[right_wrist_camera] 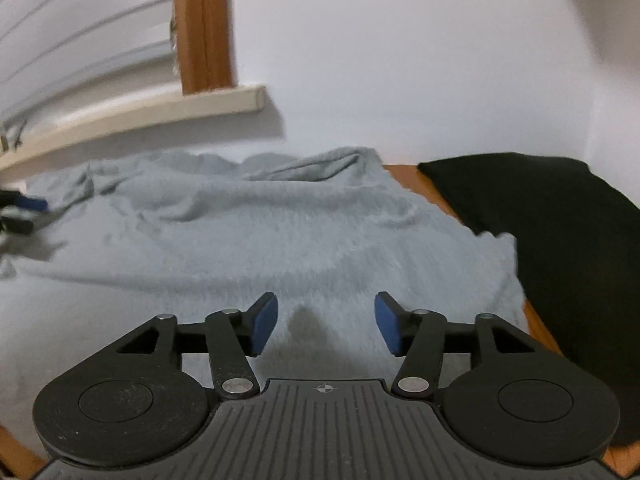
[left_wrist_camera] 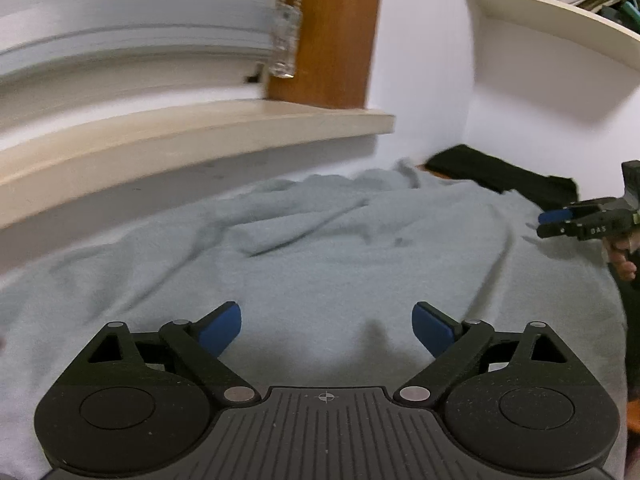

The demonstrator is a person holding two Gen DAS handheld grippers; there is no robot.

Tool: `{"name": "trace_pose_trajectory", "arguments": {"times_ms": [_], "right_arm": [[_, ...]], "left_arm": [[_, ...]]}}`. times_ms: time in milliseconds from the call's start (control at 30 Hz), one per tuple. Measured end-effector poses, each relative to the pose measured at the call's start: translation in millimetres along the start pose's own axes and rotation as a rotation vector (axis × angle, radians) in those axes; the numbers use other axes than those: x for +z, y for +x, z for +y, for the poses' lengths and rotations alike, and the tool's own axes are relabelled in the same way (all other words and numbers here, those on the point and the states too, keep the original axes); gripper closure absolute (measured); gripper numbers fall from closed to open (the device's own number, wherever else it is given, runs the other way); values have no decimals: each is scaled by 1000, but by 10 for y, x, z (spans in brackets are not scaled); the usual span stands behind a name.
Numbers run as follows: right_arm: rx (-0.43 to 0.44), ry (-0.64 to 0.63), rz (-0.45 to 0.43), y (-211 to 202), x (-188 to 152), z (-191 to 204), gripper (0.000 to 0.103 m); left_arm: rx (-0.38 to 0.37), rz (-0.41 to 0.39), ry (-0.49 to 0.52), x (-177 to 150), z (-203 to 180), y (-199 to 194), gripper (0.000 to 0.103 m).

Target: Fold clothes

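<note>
Grey-blue garment (right_wrist_camera: 280, 232) spread rumpled on wooden counter (right_wrist_camera: 404, 176), far edge bunched. Black cloth (right_wrist_camera: 552, 232) folded-ish at its right. Left tool (left_wrist_camera: 327, 330) & right tool (right_wrist_camera: 326, 322) both spread, holding nothing, hovering near hem. Could be pre-fold or mid-fold, can't tell tbh.

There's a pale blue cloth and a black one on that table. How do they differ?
The pale blue garment lies spread out and rumpled over most of the wooden table; the black garment sits as a compact, smoother pile at the right, near the corner of the wall. The blue one looks fuzzy, the black one plain and dark. Both grippers hang over the blue one with jaws open; none is over the black one. Both garments rest on the table, and neither is gripped.
</note>
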State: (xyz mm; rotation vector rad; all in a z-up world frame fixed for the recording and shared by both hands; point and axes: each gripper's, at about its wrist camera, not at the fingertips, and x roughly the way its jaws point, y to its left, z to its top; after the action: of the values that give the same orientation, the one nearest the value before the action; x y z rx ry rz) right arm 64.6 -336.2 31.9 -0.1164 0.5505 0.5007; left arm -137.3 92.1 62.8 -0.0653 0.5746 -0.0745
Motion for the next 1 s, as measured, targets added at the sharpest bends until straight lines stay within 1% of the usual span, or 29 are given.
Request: {"name": "trace_pose_trajectory", "arguments": {"times_ms": [67, 133, 167, 200, 233, 333, 400, 433, 533, 567, 600, 633, 800, 867, 933, 967, 1000], "right_arm": [[17, -28, 7, 69, 42, 32, 46], [36, -55, 13, 132, 83, 66, 39], [41, -63, 16, 163, 88, 70, 34], [44, -69, 21, 193, 86, 69, 32], [47, -74, 25, 224, 83, 68, 32], [56, -90, 38, 316, 76, 63, 32], [62, -101, 47, 377, 71, 60, 31], [66, -98, 49, 390, 69, 52, 30], [81, -68, 53, 401, 60, 8, 30], [86, -58, 54, 400, 56, -8, 30], [92, -48, 55, 400, 53, -24, 30], [96, -44, 54, 398, 49, -33, 30], [103, -33, 51, 399, 48, -46, 29], [105, -28, 49, 397, 46, -51, 29], [113, -8, 44, 391, 43, -82, 29], [117, 3, 41, 387, 41, -99, 30], [121, 14, 38, 384, 39, -117, 30]], "left_arm": [[42, 11, 8, -30, 68, -123, 30], [80, 37, 7, -62, 150, -192, 37], [91, 50, 6, -73, 184, -210, 49], [89, 62, 3, -76, 205, -210, 55], [83, 72, 0, -74, 223, -203, 58], [37, 85, -24, -27, 242, -126, 60], [-13, 84, -42, 17, 211, -60, 60], [-22, 91, -41, 33, 175, -17, 60], [-2, 122, -15, 75, 78, 162, 60], [8, 132, -11, 81, 63, 219, 65], [20, 141, -9, 86, 51, 273, 77], [32, 144, -10, 86, 50, 307, 100], [60, 144, 32, 64, 6, 309, 102], [120, 114, 60, 68, -18, 271, 102], [197, 46, 56, 117, -2, 192, 102], [201, 18, 24, 144, 42, 148, 102], [196, 14, 7, 162, 71, 138, 102]]}}
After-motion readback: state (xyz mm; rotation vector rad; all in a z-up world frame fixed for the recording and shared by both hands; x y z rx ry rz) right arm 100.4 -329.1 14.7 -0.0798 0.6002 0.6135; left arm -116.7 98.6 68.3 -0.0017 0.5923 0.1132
